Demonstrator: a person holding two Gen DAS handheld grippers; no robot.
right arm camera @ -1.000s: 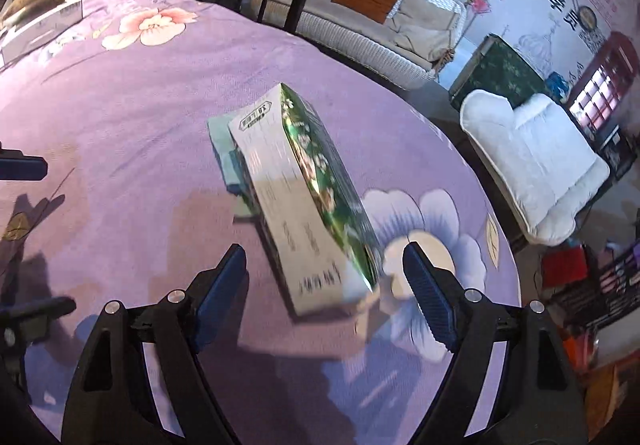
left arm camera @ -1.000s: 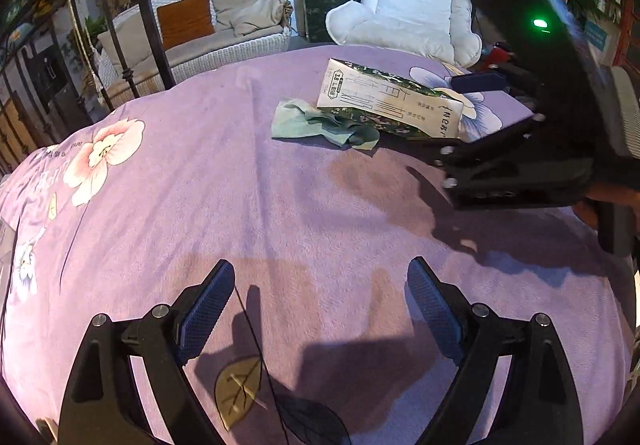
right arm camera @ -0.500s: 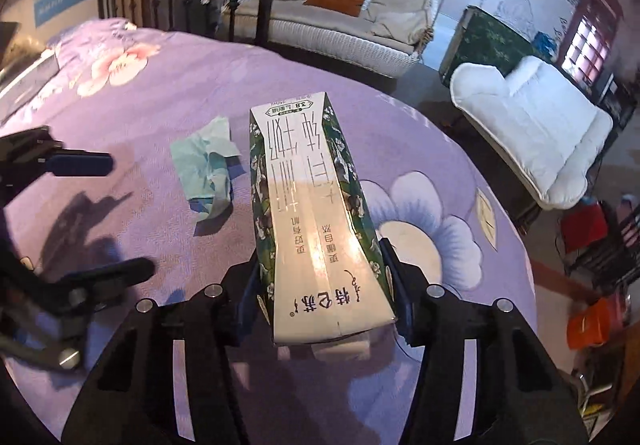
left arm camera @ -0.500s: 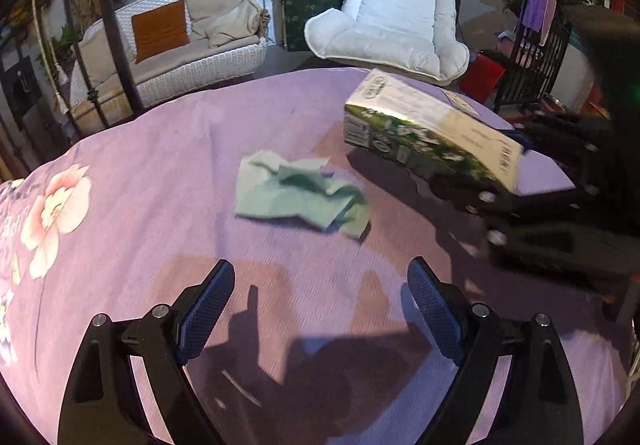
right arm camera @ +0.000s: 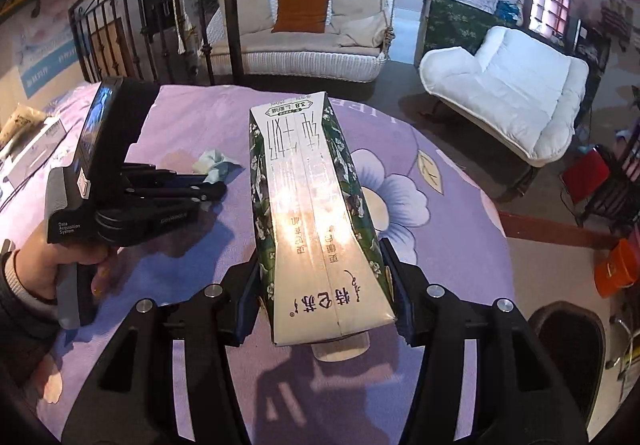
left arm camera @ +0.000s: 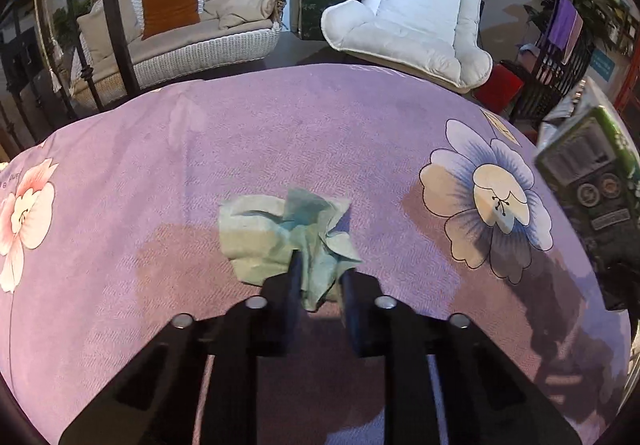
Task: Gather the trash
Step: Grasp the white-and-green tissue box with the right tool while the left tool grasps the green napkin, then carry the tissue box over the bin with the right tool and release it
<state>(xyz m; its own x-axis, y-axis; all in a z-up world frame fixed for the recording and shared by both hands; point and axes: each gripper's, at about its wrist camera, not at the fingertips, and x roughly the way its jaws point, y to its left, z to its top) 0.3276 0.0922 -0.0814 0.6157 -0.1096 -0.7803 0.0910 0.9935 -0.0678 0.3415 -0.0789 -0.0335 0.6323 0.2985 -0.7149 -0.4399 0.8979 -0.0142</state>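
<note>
Trash on a purple, flower-printed bedspread (left arm camera: pixel 280 133) is in the grasp of both handheld tongs. Crumpled pale-green tissue paper (left arm camera: pixel 286 231) sits pinched at its near edge between the two black fingers of the left gripper (left arm camera: pixel 320 277), whose jaws are closing to a narrow gap with the paper between them; most of the wad fans out ahead of the fingertips, toward the far edge of the bed, and lies against the fabric. Seen from the right wrist camera, the same tongs point in from the left, gripped by a person's hand (right arm camera: pixel 60 265) in a dark sleeve, with the tissue at their tips.

A long green-and-white milk carton (right arm camera: pixel 316 221) with printed Chinese lettering is clamped about half-wide in the right gripper (right arm camera: pixel 322 309), its blue-padded fingers pressing on the carton's two green flowered sides. The carton's near end sits between the fingers and its length runs straight ahead of them, clear above the bedspread. In the left wrist view this carton appears at the far right edge, well apart from the tissue.

Beyond the bed stand a white wicker sofa (right arm camera: pixel 304 45) and a white cushioned armchair (left arm camera: pixel 412 33).
</note>
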